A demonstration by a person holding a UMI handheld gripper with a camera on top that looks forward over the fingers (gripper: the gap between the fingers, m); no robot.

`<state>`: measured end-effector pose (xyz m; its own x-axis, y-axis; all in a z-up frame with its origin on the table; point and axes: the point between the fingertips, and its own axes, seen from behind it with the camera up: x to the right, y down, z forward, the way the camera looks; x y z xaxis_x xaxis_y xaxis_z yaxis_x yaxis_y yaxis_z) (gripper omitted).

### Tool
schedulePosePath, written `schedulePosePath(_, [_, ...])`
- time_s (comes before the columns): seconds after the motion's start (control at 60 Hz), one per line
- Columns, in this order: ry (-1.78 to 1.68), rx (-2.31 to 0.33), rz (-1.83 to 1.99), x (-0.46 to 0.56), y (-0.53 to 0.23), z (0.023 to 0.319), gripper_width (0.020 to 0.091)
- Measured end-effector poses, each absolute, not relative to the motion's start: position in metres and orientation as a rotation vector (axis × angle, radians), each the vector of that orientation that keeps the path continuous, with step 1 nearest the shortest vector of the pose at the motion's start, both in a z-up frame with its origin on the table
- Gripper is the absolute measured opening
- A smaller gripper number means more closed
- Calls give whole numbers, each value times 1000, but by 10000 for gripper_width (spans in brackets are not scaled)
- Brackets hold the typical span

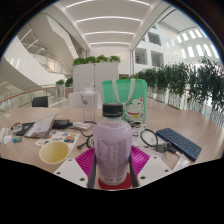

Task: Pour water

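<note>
The tongs [112, 165] were clenched on a clear plastic water bottle [112, 140] — both pink pads [86, 160] pressed against its sides, its label facing the camera and its cap on. On the table [30, 160] just left of it stood a yellow cup [53, 153]; a black keyboard [179, 143] lay to the right.

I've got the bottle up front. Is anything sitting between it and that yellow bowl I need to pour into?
Nothing visible does. The bottle stands between the gripper fingers, and the yellow bowl sits just beside it on bare table. The clutter and the black keyboard lie beyond or on the other side, off that path.
</note>
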<state>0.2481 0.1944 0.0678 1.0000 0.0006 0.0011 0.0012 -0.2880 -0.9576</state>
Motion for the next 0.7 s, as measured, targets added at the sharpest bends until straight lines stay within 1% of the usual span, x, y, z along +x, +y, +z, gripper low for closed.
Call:
schedulePosePath(0.117, [-7, -1924, -51, 252, 190, 41, 501])
schedulePosePath(0.15, [6, -1892, -34, 251, 193, 50, 497])
schedulePosePath(0.167, [10, -1900, -33, 267, 202, 29, 500])
schedulePosePath(0.183, [22, -1895, -27, 253, 192, 44, 497])
schedulePosePath(0.333, [45, -1911, 0, 252, 186, 43, 500])
schedulePosePath(0.417, [59, -1928, -1, 253, 184, 43, 546])
schedulePosePath(0.45, [75, -1952, -1, 252, 181, 41, 572])
schedulePosePath(0.467, [93, -1973, -5, 255, 178, 38, 595])
schedulePosePath(0.483, [115, -1995, -9, 257, 175, 35, 634])
schedulePosePath(0.55, [190, -2043, 7, 258, 159, 33, 835])
schedulePosePath(0.567, [206, -2046, 12, 254, 151, 38, 852])
schedulePosePath(0.617, [236, -2050, 40, 245, 133, 51, 838])
schedulePosePath(0.7, [281, -2046, 33, 235, 95, 75, 839])
